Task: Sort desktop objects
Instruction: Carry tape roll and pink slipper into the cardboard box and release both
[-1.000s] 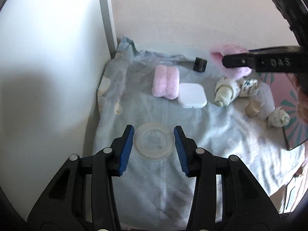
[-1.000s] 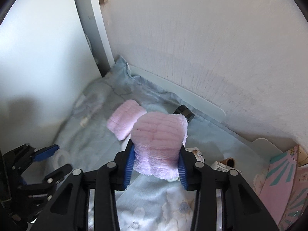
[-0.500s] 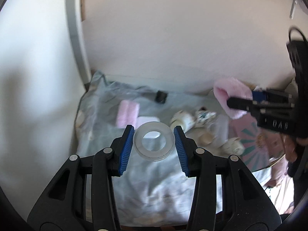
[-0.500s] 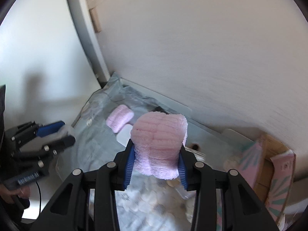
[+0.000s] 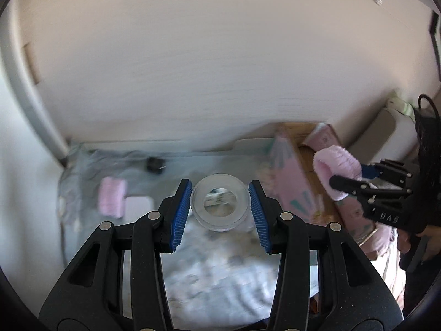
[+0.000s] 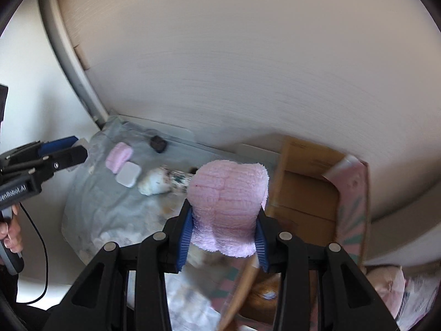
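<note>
My left gripper [image 5: 219, 193] is shut on a clear plastic ring [image 5: 219, 202], which hangs flat between the blue pads above the cloth. A fluffy pink roll [image 6: 227, 198] stands upright in my right gripper [image 6: 223, 220], squeezed at its lower half. That right gripper [image 5: 346, 173] also shows at the right of the left wrist view, holding the pink roll [image 5: 337, 162] over an open cardboard box [image 5: 306, 149]. The left gripper [image 6: 80, 146] reaches in at the left edge of the right wrist view.
On the blue-grey cloth [image 6: 104, 198] lie a second pink roll [image 6: 119, 156], a white case [image 6: 127, 175], a small black object [image 6: 158, 143] and patterned shell-like pieces [image 6: 154, 183]. The box [image 6: 308, 182] has pink patterned flaps. A wall rises right behind.
Both grippers have risen and swung right, away from the cloth, each keeping its load. The ring came up off the cloth. The cardboard box has come into both views.
</note>
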